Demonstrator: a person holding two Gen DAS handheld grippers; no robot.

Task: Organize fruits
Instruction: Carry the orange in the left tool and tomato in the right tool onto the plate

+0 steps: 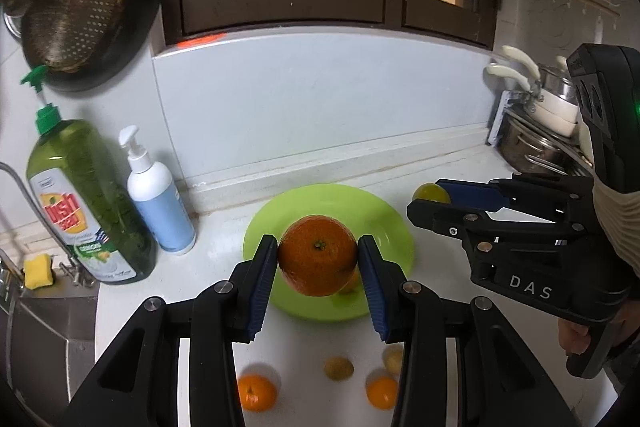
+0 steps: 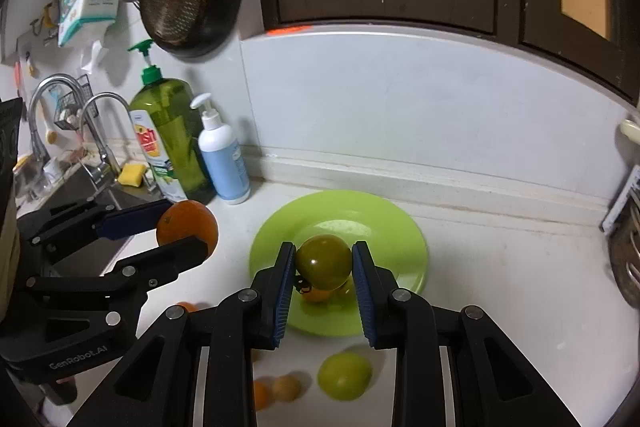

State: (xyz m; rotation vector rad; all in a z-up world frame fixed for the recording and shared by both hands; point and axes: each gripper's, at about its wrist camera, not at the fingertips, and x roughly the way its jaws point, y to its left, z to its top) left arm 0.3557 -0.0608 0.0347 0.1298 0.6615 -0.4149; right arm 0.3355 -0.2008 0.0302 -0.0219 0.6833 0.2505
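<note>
— Where do the fruits sit relative to the round lime-green plastic plate (image 1: pixel 384 219)?

— Both above it: the left hand-held gripper (image 1: pixel 318 259) clamps a round orange mandarin (image 1: pixel 317 261); the right hand-held gripper (image 2: pixel 324 263) clamps a dark green round fruit (image 2: pixel 324 261).

— Which looks nearer?

— Neither, clearly; both look poised to lower straight down.

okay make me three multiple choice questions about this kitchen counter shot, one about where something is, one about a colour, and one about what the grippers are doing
1. Where does the white pump bottle stand?
A. Right of the green soap bottle
B. On the plate
C. In the sink

2. What colour is the plate?
A. White
B. Lime green
C. Blue

3. What is the state of the left gripper?
A. Open, holding nothing
B. Shut on the orange
C. Shut on the sponge

Answers: 1 A, the two bottles stand side by side against the wall. 2 B, it is bright lime in both views. 3 B, the blue pads press the orange's sides; the right gripper likewise holds the green fruit.
</note>
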